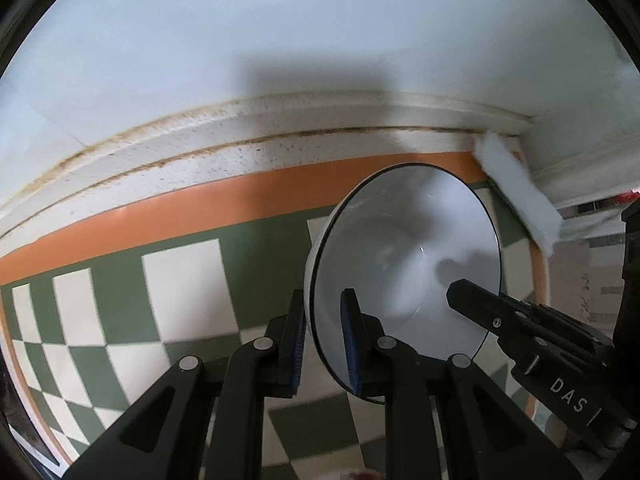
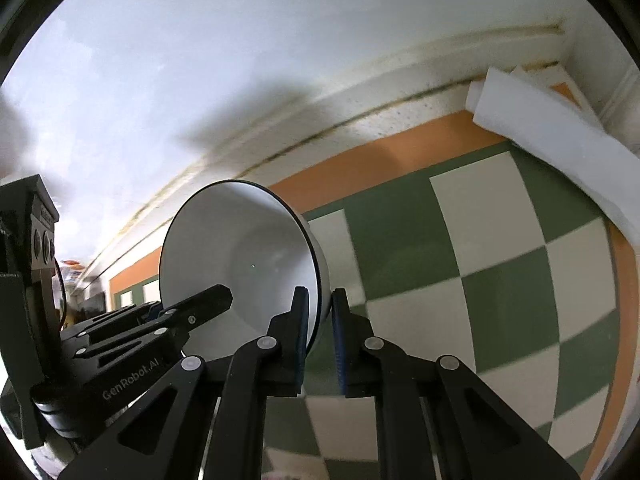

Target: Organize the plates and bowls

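White bowl (image 1: 404, 256) tipped on edge above checkered cloth (image 1: 180, 280), rim dark-lined. Left claw (image 1: 326, 344) pinched on rim at 6 o'clock. Right claw (image 2: 318, 340) clamped on opposite rim. White foam strip (image 2: 560, 148) lies at 2 o'clock, near wall (image 1: 280, 32).

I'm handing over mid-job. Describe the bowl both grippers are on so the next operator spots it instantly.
Start at the green-and-cream checkered mat with an orange border by the white wall. Above it, tipped on edge, is a round white bowl with a thin dark rim, pinched at opposite rim points by the left gripper and right gripper. It is the only dish visible; the white folded cloth lies in the corner.
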Motion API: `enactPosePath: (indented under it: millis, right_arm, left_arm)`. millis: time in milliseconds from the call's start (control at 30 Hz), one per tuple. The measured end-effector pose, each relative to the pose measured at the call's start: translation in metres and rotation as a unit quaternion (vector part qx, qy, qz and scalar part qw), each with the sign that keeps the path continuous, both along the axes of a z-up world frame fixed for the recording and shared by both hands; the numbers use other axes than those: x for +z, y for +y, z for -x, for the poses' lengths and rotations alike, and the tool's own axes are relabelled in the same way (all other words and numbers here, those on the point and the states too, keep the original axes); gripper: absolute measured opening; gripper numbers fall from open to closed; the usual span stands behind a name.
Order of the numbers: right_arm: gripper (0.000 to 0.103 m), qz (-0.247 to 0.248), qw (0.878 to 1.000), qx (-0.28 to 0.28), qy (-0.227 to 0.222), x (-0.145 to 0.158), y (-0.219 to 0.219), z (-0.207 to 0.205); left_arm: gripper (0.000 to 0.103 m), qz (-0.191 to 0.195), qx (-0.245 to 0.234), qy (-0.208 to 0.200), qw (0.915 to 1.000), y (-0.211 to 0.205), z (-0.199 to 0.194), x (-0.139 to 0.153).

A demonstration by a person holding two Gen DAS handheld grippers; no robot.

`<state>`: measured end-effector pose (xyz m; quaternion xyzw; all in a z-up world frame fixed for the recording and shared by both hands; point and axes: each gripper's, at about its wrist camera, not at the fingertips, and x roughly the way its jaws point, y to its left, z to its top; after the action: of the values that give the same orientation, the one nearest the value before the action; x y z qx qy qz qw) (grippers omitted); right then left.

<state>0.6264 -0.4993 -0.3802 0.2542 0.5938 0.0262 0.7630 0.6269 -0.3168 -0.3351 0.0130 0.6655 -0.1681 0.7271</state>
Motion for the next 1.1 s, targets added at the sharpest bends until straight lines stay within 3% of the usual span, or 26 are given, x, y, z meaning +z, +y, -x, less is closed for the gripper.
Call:
enactPosePath:
  millis: [300, 467, 767, 1100]
  right_arm:
    - [0.014, 0.003, 0.999, 0.0, -0.037, 0.066, 0.035, 0.087]
    - [0.014, 0.003, 0.999, -0.007, -0.038, 0.084, 0.046, 0.154]
    - [0.013, -0.001, 1.0, -0.01, -0.004, 0.057, 0.074, 0.232]
    - [0.013, -0.001, 0.999, -0.015, 0.038, 0.016, 0.081, 0.253]
  left_arm:
    - [0.015, 0.022, -0.024, -0.03, 0.999, 0.032, 0.073, 0.071]
    - [0.015, 0.023, -0.041, -0.031, 0.9984, 0.04, 0.123, 0.083]
    - [0.015, 0.018, -0.053, 0.002, 0.9984, 0.06, 0.19, 0.057]
    - [0.015, -0.011, -0.067, 0.036, 0.997, 0.059, 0.216, 0.015]
